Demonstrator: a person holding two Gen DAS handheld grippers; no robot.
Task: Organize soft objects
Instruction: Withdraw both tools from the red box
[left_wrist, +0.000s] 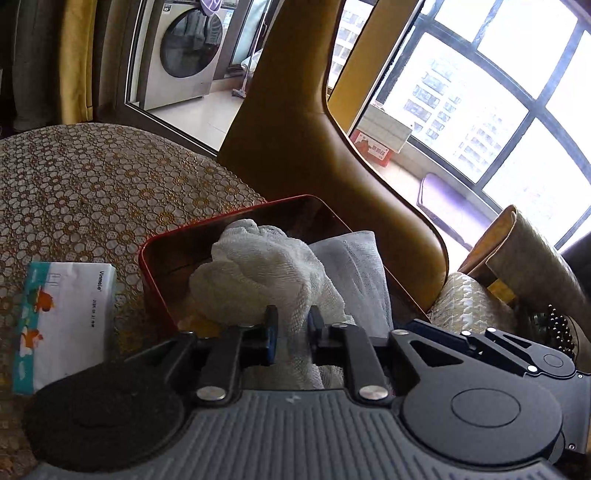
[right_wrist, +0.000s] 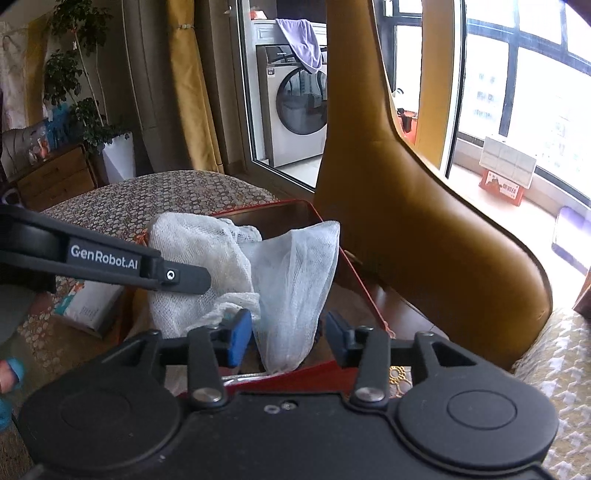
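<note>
Daylight comes through a large grid-paned window (left_wrist: 491, 96) behind a tan leather chair (left_wrist: 295, 140), and a front-loading washing machine (right_wrist: 291, 107) stands beyond a glass door with a purple cloth (right_wrist: 301, 42) draped over its top. Nearer, the surface (left_wrist: 85, 184) wears a cover patterned with small brown and white flowers. On it sits a red-rimmed rectangular tray (left_wrist: 162, 266) with a dark wooden-looking floor, and just left of the tray lies a white tissue pack (left_wrist: 66, 317) printed with orange fish.

Two soft things lie in the tray, touching each other: a crumpled cream gauze cloth (left_wrist: 258, 273) on the left and a finer white mesh cloth (right_wrist: 295, 284) on the right, standing up in a rough cone.

The left hand-held gripper (left_wrist: 291, 332) points down at the cream gauze cloth, its blue pads slightly parted with a fold of the cloth between them; whether the pads press on it cannot be told. The right hand-held gripper (right_wrist: 288, 332) has its pads spread wider, one on each side of the lower end of the white mesh cloth, with a gap showing on the right side. In the right wrist view the left tool's black arm crosses over the gauze.
</note>
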